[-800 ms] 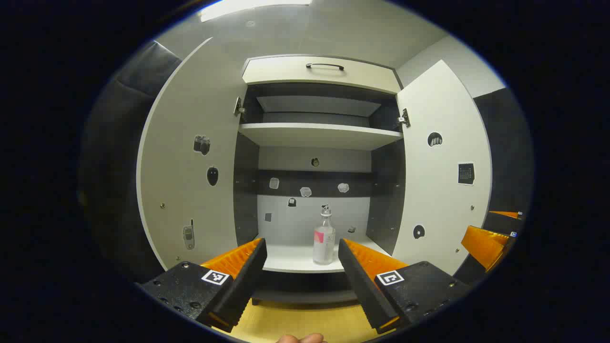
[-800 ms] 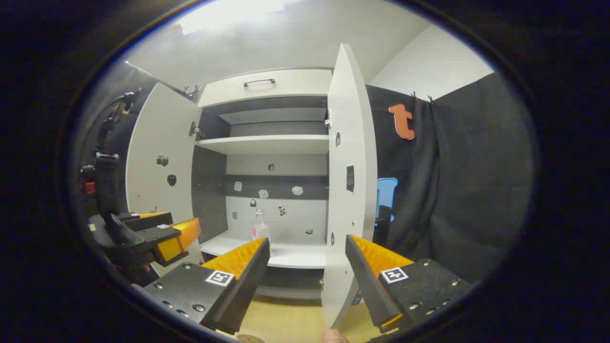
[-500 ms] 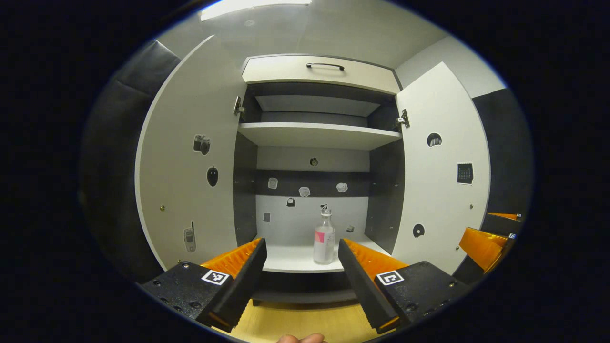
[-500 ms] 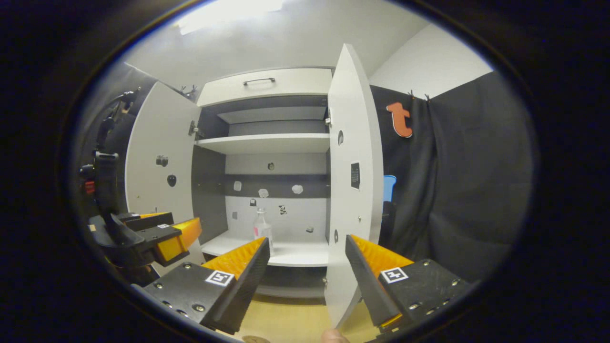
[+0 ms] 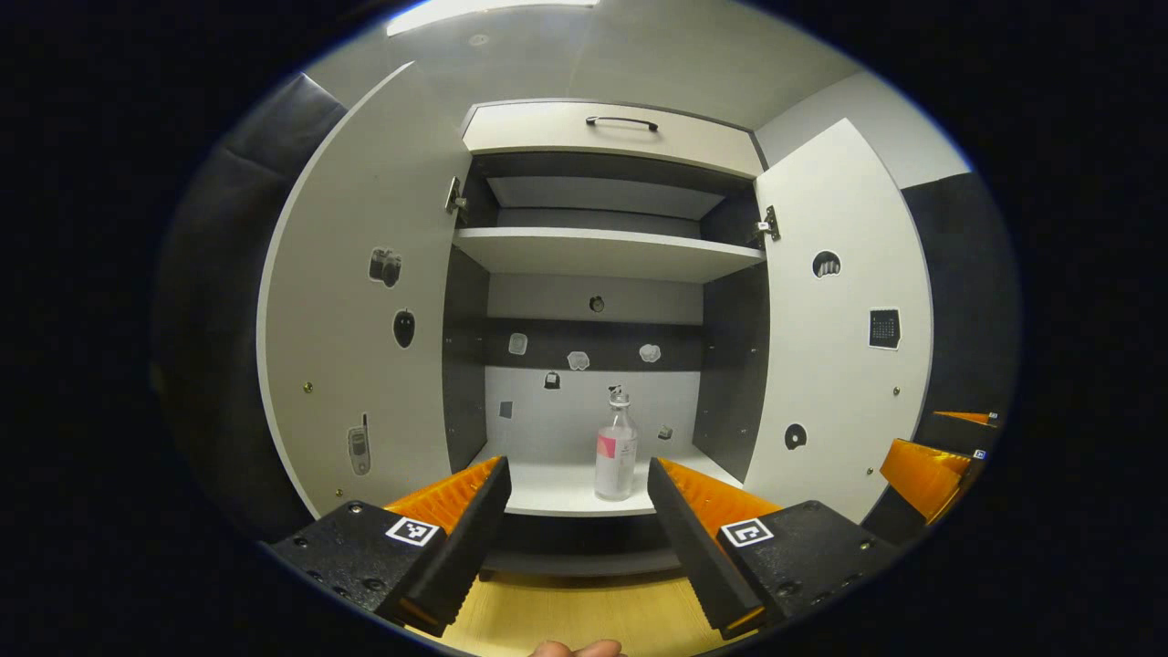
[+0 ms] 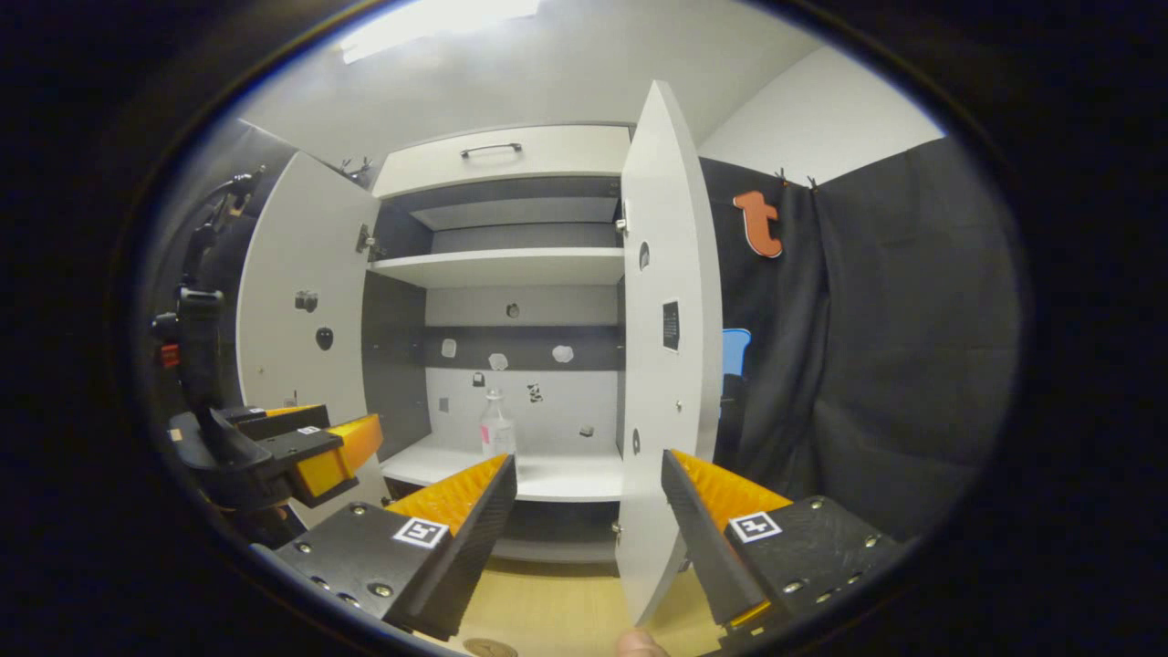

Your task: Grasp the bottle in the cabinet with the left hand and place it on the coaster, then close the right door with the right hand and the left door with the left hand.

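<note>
Cabinet (image 5: 602,137): both doors open.
Bottle (image 5: 616,452): upright on lower shelf (image 5: 557,493).
Desk (image 5: 584,616): pale wood.
Left tool (image 5: 575,484): spread wide, empty.
Right tool (image 6: 589,484): spread wide, empty.

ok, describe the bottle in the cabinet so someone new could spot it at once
Start at the white cabinet with both doors swung open. On its lowest white shelf, toward the right, a small clear glass-like bottle with a pink label stands upright, in line with the open left claw. It is the sole standing object there; the small shapes around it are flat stickers on the back panel.
</note>
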A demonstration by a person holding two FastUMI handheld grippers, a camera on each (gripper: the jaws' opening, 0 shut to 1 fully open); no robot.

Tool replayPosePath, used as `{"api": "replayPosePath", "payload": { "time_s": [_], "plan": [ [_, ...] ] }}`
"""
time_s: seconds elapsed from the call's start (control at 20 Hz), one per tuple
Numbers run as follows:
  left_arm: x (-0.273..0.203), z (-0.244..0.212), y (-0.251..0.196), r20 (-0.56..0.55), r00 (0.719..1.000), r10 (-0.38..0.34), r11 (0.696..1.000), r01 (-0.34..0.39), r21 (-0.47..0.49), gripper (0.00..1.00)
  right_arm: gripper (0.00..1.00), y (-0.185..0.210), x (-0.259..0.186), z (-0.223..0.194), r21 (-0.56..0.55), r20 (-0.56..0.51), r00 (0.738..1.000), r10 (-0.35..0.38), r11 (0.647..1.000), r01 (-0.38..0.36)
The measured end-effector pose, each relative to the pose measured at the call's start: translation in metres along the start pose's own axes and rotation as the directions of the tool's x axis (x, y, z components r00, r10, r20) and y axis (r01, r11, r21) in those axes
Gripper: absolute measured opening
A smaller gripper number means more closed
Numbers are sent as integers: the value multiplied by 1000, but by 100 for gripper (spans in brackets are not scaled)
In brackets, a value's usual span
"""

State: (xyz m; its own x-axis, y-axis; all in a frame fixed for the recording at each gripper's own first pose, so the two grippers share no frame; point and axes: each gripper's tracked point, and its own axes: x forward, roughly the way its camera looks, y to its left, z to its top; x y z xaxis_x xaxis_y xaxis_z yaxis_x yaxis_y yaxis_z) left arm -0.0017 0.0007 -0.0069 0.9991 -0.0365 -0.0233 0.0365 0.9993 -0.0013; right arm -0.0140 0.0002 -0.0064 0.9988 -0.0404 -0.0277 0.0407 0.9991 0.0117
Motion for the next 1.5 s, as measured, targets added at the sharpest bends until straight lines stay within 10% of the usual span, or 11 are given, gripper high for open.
{"api": "replayPosePath", "payload": {
  "time_s": [0.95,1.35,1.5],
  "plan": [
    [226,-74,-39,-268,963,32,999,-37,-16,97,96,-121,-56,-13,-88,-30,928,-372,926,368],
    [291,-106,-33,-388,916,100,994,-111,-8,96,96,-117,-28,-16,-106,-41,928,-371,925,366],
    [293,-106,-37,-393,916,88,995,-98,-5,81,94,-111,-18,-15,-111,-37,935,-353,931,347]
  ]
}}
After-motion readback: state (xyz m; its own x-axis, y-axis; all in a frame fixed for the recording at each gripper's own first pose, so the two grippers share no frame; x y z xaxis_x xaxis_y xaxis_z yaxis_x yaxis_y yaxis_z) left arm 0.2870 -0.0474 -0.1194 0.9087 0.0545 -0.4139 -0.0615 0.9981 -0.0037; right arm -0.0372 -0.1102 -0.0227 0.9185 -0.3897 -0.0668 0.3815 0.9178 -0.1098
